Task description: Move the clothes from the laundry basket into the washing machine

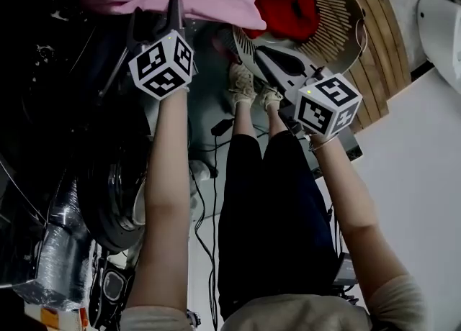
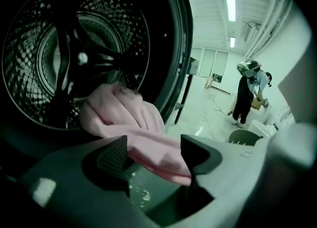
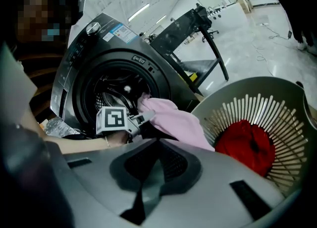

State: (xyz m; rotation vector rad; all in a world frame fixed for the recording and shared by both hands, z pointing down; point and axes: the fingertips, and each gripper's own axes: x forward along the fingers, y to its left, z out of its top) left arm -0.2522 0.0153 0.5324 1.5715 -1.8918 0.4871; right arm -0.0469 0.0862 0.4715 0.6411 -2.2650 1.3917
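A pale, glossy floor (image 2: 208,118) is being lit by ceiling strip lights (image 2: 229,1) in a wide, open room. The front-loading washing machine (image 3: 99,68) is being shown with its dark drum (image 2: 74,48) open. A pink garment (image 2: 129,118) is being draped across the drum's mouth, partly inside. It is lying between the jaws of the left gripper (image 2: 153,145), which are being held wide apart, unpressed. Beside the machine, a red garment (image 3: 245,145) is being contained in the slatted laundry basket (image 3: 237,103). The right gripper (image 3: 158,147) is being held closed on nothing, above the basket.
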